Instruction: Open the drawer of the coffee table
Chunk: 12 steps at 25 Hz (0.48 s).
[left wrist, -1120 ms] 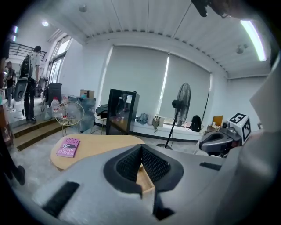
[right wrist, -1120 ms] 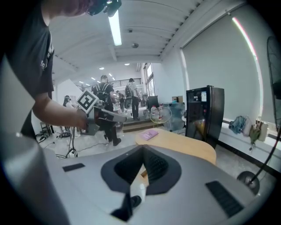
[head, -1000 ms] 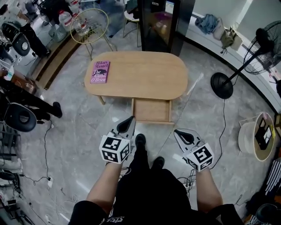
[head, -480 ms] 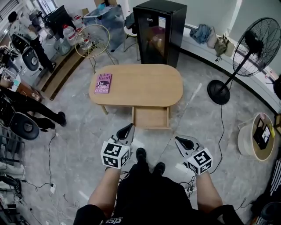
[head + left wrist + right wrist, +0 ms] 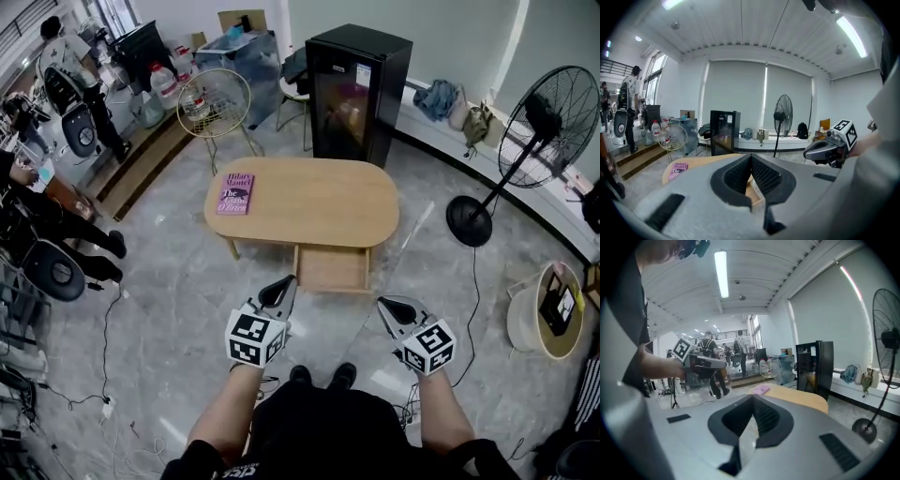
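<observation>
Lab or robotics workspace staged as a lounge: stone floor strewn with cables (image 5: 103, 323), wheeled equipment (image 5: 54, 272) and a person (image 5: 64, 45) along the left side, water jugs (image 5: 165, 86). Home props: low wooden surface (image 5: 323, 202) carrying a book (image 5: 235, 192), black glass-door fridge (image 5: 356, 94), pedestal fan (image 5: 548, 127).

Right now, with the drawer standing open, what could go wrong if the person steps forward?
1. The open drawer juts from the coffee table toward the person's shoes; a step forward could knock a shin on it.
2. A cable trails over the floor on the right; it might catch a foot.
</observation>
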{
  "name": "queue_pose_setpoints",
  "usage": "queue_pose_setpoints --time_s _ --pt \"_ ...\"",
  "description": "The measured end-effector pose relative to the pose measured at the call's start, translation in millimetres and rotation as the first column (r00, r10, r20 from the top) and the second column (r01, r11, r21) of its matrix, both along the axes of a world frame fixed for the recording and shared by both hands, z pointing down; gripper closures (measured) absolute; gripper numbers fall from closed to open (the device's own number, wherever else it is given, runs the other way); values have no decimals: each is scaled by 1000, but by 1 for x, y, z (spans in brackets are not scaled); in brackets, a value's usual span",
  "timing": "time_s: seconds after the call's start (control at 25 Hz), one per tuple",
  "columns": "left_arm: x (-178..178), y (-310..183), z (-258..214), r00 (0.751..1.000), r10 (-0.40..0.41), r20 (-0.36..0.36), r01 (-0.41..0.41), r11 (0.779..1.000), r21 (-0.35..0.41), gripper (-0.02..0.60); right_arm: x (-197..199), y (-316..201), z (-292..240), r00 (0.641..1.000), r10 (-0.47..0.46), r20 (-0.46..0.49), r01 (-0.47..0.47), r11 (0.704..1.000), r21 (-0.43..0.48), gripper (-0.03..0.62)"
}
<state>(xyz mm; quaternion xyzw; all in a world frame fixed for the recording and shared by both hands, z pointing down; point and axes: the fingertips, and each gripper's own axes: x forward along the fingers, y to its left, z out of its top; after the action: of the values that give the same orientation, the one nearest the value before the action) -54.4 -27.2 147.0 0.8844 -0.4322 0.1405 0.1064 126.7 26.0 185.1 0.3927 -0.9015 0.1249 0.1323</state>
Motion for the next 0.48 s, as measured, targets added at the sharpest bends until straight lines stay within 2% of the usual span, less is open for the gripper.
queue_pose_setpoints --time_s 0.12,0.28,0.48 --pt "-21 5 -6 1000 -2 -17 2 1000 16 572 -39 -6 -12 1000 -18 -3 18 1000 26 589" --pt "-63 13 -4 999 -25 -43 25 1000 16 572 -107 6 -24 996 -91 -25 92 995 36 589" --pt "-90 22 -9 998 14 -53 -13 999 32 572 -153 17 -51 994 -91 52 90 996 29 589"
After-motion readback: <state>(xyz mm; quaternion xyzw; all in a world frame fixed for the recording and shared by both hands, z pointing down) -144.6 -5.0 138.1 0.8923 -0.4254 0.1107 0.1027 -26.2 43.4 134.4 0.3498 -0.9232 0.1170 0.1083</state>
